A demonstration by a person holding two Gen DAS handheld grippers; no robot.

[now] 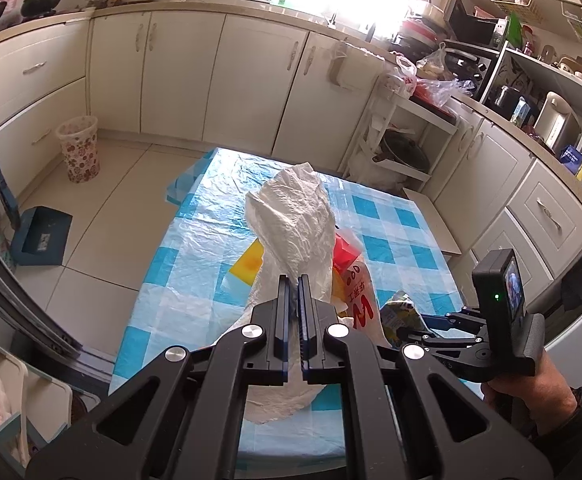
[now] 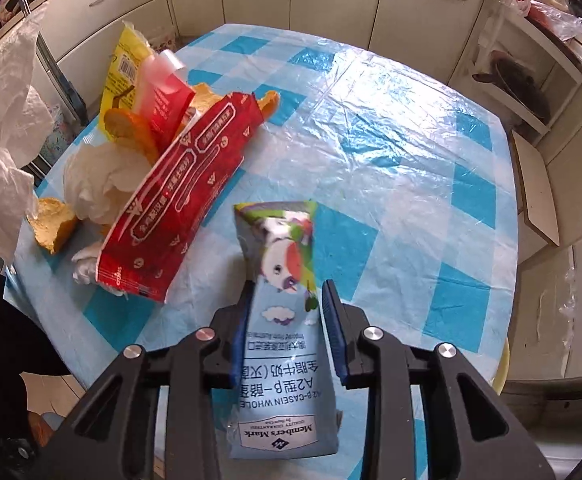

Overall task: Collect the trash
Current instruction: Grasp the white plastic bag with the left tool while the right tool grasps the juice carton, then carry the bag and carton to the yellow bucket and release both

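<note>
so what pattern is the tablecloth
Blue and white checks under a clear plastic cover on the tablecloth; right wrist view shows it best.

Both grippers are built from matte black angular arms with open cut-outs, joined by round silver screw heads. The fingers [image 2: 333,332] are lined with ribbed blue pads. On the right gripper [image 1: 419,326], a small black camera with a lit screen and green light is mounted. A bare-skinned hand [image 1: 531,396] with a dark sleeve is seen.
</note>
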